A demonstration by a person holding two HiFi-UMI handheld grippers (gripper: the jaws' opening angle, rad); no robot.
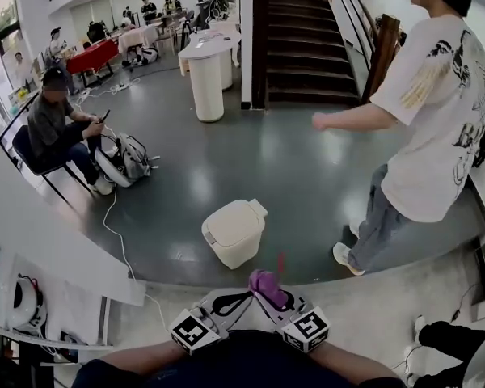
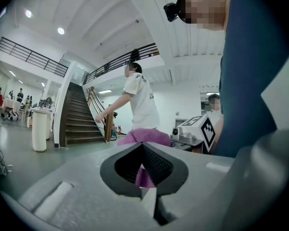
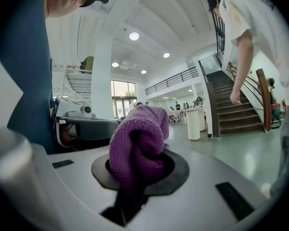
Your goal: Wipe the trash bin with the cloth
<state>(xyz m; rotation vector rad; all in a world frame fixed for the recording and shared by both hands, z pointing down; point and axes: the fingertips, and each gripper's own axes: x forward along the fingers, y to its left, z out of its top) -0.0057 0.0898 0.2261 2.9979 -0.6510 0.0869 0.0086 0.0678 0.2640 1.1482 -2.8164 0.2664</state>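
Trash bin (image 1: 234,233): cream, lid down, upright on the grey floor (image 1: 291,160), ahead of both grippers and apart from them. Cloth (image 1: 266,284): purple, bunched, gripped in right gripper (image 1: 275,297) jaws. Left gripper (image 1: 241,299): jaws pressed together, tips just beside the cloth.

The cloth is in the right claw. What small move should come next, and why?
Probably carry the right claw forward and down toward the bin. Its jaws are shut on the cloth, but the bin stands well apart from it, ahead on the floor, not yet touched.
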